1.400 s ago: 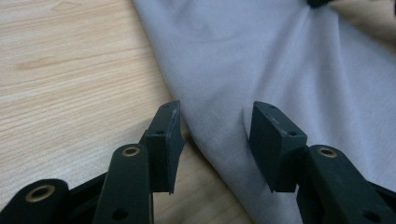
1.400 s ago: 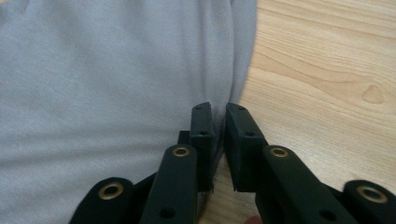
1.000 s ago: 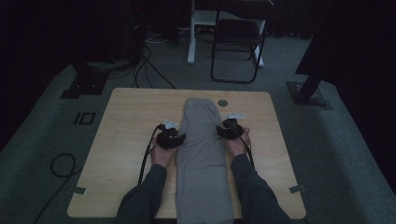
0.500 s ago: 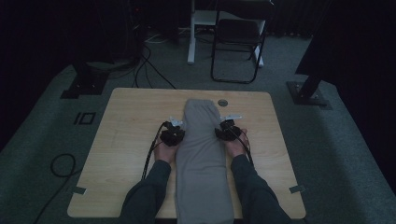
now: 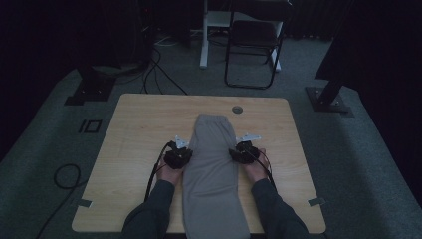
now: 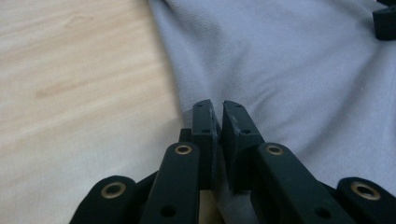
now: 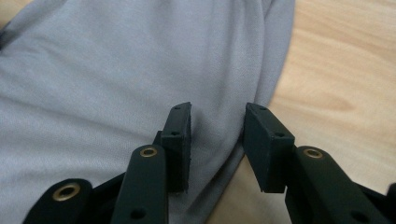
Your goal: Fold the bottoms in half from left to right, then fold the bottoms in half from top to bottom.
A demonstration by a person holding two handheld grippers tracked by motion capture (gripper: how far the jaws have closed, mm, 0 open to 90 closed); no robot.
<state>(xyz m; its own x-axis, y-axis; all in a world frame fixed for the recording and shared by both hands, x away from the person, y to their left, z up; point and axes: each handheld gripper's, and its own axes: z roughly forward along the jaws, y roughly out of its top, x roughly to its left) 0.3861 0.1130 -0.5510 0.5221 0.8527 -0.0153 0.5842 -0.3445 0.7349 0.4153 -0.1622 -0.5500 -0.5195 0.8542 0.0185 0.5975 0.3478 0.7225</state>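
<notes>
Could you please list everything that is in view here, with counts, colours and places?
trousers: one, grey, folded lengthwise down the table's middle, hanging over the near edge
table: one, light wood, centre
grommet: one, grey, far table edge
chair: one, black, beyond the table
cables: several, black, on the floor at far left
left claw: one, black, shut on the trousers' left edge
right claw: one, black, open astride the right edge

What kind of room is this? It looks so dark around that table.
Probably a recording studio or lab corner: a lit wooden table on grey carpet with dark curtains around it, stand bases beside it, loose cables on the floor and a folding chair behind.
</notes>
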